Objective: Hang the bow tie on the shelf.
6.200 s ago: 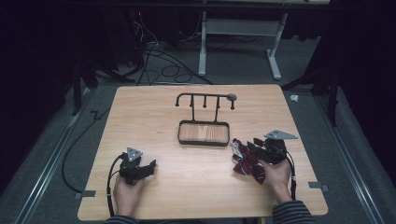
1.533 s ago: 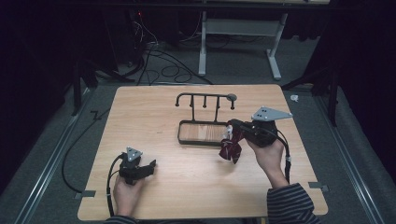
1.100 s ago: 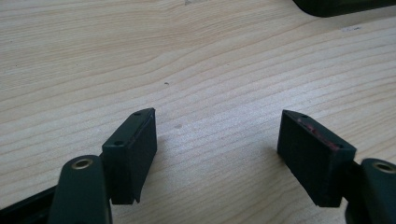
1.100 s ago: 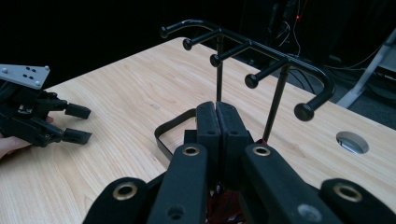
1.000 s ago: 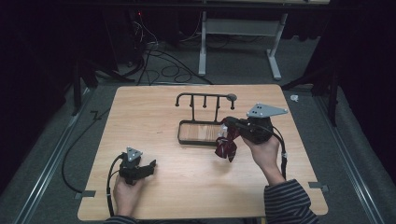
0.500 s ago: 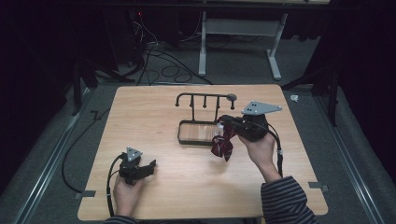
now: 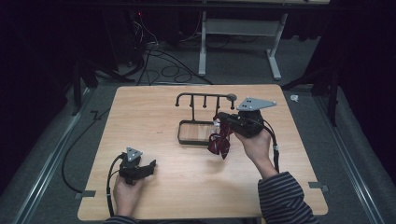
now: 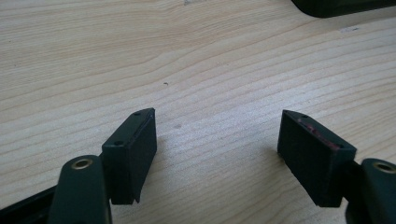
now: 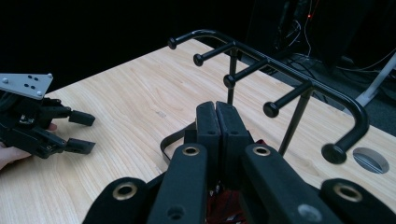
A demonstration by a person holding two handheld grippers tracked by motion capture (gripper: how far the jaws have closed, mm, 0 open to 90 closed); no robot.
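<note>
A black rack [image 7: 204, 98] with several knobbed pegs stands on a wooden-floored base tray [image 7: 192, 134] at the table's middle. My right gripper [image 7: 219, 122] hovers just right of the rack, shut on a dark red fabric piece [image 7: 219, 145] that dangles over the tray's right end. In the right gripper view its jaws are pressed together [image 9: 216, 109] below the rack's pegs [image 9: 280, 65], and a bit of the red fabric [image 9: 229, 207] shows under them. My left gripper [image 7: 148, 167] rests on the table at the front left, open and with only bare wood between its fingers [image 8: 217, 126].
The wooden table [image 7: 154, 116] ends close behind the rack. A round cable hole [image 9: 371, 160] lies by the rack's right end. Dark floor with cables and a desk frame [image 7: 238, 32] lies beyond. The left gripper [image 9: 79, 130] is off to one side in the right gripper view.
My right gripper has lifted the red fabric off the table's right side and carried it left toward the rack. The left gripper has stayed put.
</note>
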